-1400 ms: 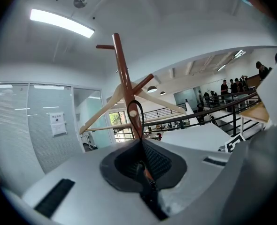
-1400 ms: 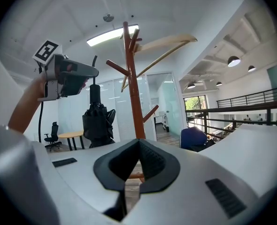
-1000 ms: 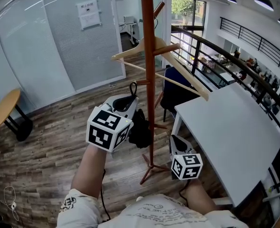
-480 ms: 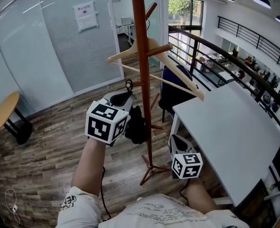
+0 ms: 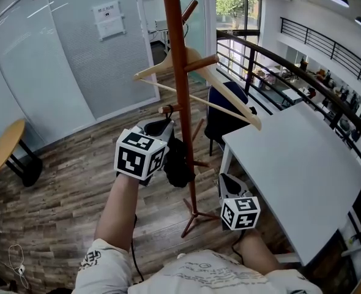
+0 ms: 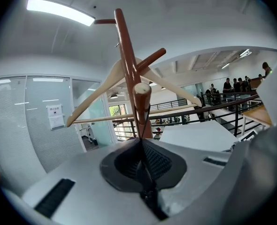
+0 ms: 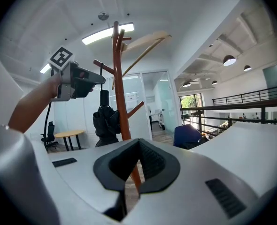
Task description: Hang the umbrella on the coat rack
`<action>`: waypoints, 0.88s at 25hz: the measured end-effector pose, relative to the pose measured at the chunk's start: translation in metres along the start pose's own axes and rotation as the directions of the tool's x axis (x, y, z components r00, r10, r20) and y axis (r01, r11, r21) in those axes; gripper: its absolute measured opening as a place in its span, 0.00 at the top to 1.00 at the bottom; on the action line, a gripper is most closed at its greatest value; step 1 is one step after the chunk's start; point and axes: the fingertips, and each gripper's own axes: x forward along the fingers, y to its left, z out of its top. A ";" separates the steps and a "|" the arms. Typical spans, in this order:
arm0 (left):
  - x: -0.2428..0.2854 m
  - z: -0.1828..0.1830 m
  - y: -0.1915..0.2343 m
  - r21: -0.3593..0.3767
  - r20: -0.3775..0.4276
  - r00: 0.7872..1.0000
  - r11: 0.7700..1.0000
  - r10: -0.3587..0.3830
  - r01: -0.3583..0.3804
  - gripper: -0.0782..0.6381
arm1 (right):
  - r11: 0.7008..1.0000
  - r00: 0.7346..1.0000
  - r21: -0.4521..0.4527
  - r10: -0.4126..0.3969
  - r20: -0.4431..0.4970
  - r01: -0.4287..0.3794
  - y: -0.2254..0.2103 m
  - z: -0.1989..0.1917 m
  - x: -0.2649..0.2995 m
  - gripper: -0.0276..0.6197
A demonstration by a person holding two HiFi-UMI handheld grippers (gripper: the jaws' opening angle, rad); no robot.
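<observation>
A brown wooden coat rack [image 5: 182, 97] stands on the wood floor, with a pale wooden hanger [image 5: 196, 63] hooked on it. My left gripper [image 5: 164, 124] is shut on the thin strap of a folded black umbrella [image 5: 178, 163], which dangles beside the pole. In the left gripper view the strap [image 6: 141, 139] runs up from the shut jaws to the tip of a peg [image 6: 142, 90]; I cannot tell whether it is looped over it. The right gripper view shows the umbrella [image 7: 105, 121] hanging under the left gripper [image 7: 100, 81]. My right gripper [image 5: 228, 185] is low, shut and empty.
A white table [image 5: 303, 164] stands at the right with a dark blue chair [image 5: 223, 112] behind it. A black railing [image 5: 272, 57] runs along the back right. Glass walls [image 5: 76, 48] stand behind, and a small round table [image 5: 6, 146] is at the far left.
My left gripper has shifted a little up and right toward the peg with the umbrella. The strap loop that stood free above the jaws now lies at the peg. The right gripper has stayed put.
</observation>
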 end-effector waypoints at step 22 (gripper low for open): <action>0.026 -0.009 -0.006 -0.062 0.124 0.990 0.995 -0.069 0.078 0.88 | 1.000 1.000 -0.015 -0.003 -0.009 0.003 -0.009 -0.004 0.002 0.96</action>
